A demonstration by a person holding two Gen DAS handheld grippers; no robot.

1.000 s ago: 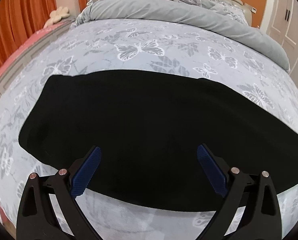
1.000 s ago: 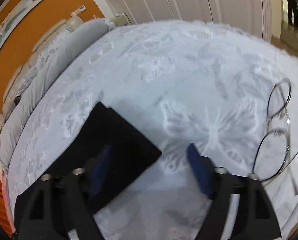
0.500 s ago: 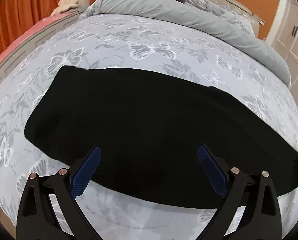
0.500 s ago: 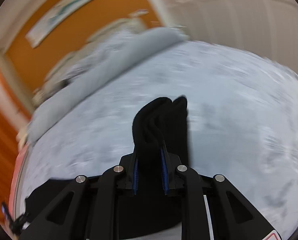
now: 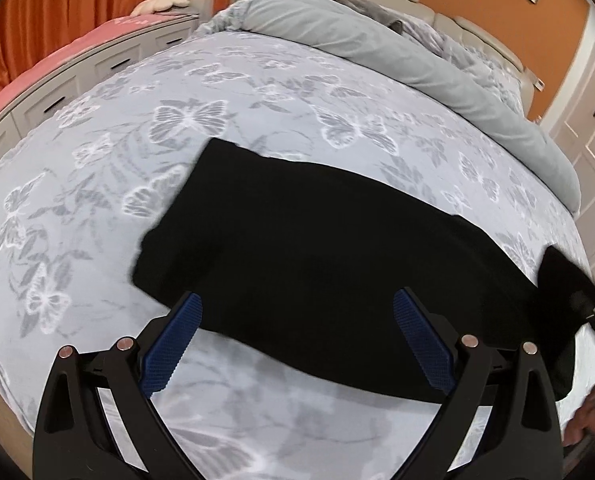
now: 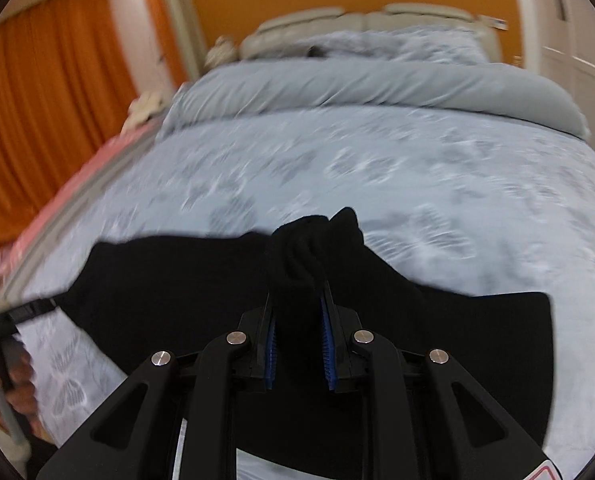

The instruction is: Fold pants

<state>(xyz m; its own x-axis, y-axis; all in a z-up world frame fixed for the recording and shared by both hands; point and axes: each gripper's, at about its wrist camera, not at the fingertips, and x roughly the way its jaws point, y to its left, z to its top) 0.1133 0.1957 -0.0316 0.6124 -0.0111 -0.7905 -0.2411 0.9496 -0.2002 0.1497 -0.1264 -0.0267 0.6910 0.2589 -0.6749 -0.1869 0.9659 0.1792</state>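
Black pants (image 5: 317,248) lie stretched across the butterfly-print bed cover. My left gripper (image 5: 297,316) is open and empty, hovering over the near edge of the pants by their waist end. My right gripper (image 6: 299,304) is shut on a bunched end of the pants (image 6: 313,240) and holds it lifted above the rest of the fabric. In the left wrist view that lifted end (image 5: 561,272) shows at the far right with the right gripper beside it.
A rolled grey duvet (image 5: 397,48) lies across the head of the bed. A white drawer unit with a pink top (image 5: 57,76) stands on the left, with orange curtains (image 6: 37,100) behind. White wardrobe doors (image 5: 593,120) are on the right.
My right gripper closed on the leg end of the pants, lifted it and carried it left over the pants. My left gripper stayed open and drew back to the right.
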